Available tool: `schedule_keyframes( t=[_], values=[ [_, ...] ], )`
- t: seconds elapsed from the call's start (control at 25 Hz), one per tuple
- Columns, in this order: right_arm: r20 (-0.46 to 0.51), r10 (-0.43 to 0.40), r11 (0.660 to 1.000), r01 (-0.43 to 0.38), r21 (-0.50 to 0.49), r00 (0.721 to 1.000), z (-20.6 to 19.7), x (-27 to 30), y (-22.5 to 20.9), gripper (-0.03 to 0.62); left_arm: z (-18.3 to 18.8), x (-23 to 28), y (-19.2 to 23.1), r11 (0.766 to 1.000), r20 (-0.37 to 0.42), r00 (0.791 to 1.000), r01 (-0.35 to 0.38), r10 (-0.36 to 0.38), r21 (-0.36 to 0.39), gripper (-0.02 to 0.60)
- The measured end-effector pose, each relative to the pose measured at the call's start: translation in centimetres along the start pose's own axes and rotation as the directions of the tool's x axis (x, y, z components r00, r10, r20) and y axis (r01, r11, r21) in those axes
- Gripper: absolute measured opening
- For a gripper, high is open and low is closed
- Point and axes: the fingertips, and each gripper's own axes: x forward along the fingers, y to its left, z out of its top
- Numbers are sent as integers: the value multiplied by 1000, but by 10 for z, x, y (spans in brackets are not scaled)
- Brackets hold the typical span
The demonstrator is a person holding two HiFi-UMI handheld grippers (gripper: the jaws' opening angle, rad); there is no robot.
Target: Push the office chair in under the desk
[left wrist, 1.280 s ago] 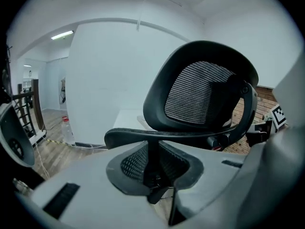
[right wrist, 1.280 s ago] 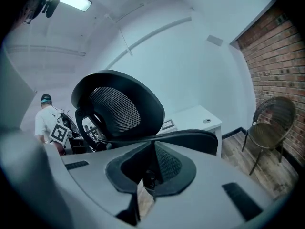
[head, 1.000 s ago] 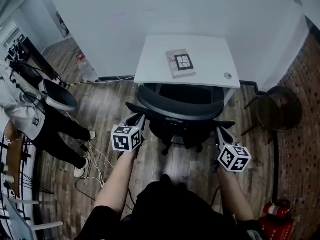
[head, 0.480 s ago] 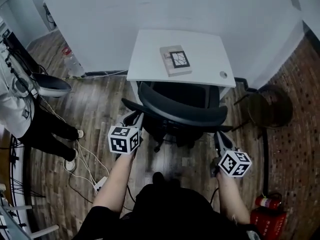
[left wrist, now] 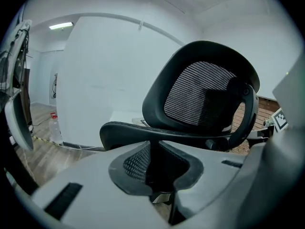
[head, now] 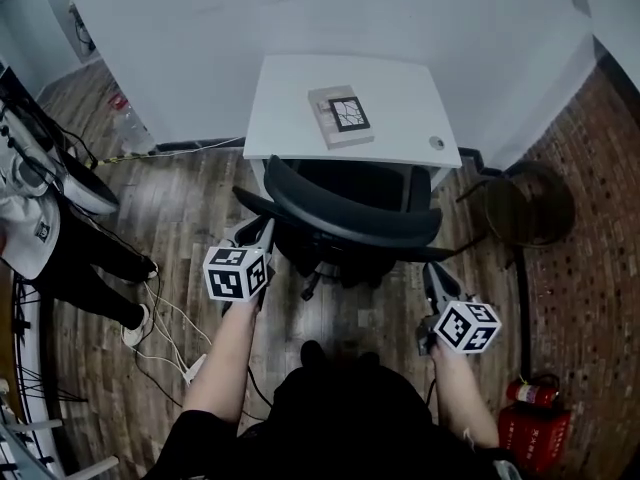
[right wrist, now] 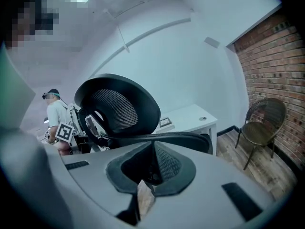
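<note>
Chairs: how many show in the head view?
2 for certain: the black office chair at the white desk, and a round chair by the brick wall. A white-rimmed shape far left may be another.

The office chair [head: 345, 218] blocks the table [head: 290, 118] front; a wicker chair [head: 528, 208] stands right, cables [head: 168, 313] cross the floor [head: 200, 203] left.

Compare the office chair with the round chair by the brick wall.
The office chair is black with a mesh back; the round chair is brown. The office chair stands at the desk on a spoked base; the round chair stands apart on thin legs. Both are unoccupied.
</note>
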Motion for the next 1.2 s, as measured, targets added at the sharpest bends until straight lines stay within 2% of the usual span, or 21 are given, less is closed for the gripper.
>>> schedule_keyframes(
  t=[0.16, 0.28, 0.44, 0.6, 0.8, 1.0, 1.2],
  values=[
    [7, 25, 1000, -25, 8, 1000, 0, -1, -5, 15, -11, -10, -18, 1000, -4, 1000, -2, 2, -7, 52],
    [11, 62, 998, -62, -9, 998, 3, -5, -13, 15, -21, -13, -40, 1000, -3, 1000, -29, 29, 6, 52],
    [40, 131, 988, -127, -86, 991, 22, -16, -34, 15, -33, -14, -78, 996, 10, 996, -92, 92, 10, 52],
    [58, 225, 960, -211, -184, 973, 45, -33, -54, 15, -54, -16, -113, 983, 18, 983, -183, 184, -29, 52],
    [30, 323, 926, -310, -217, 946, 60, -59, -96, 5, -79, -8, -183, 961, -2, 964, -266, 267, -78, 52],
    [0, 416, 879, -402, -257, 909, 73, -99, -138, 5, -79, 16, -274, 963, -2, 965, -263, 264, -57, 52],
    [19, 422, 875, -401, -272, 907, 98, -115, -186, 5, -63, 38, -344, 972, -10, 972, -233, 233, 0, 52]
  ],
)
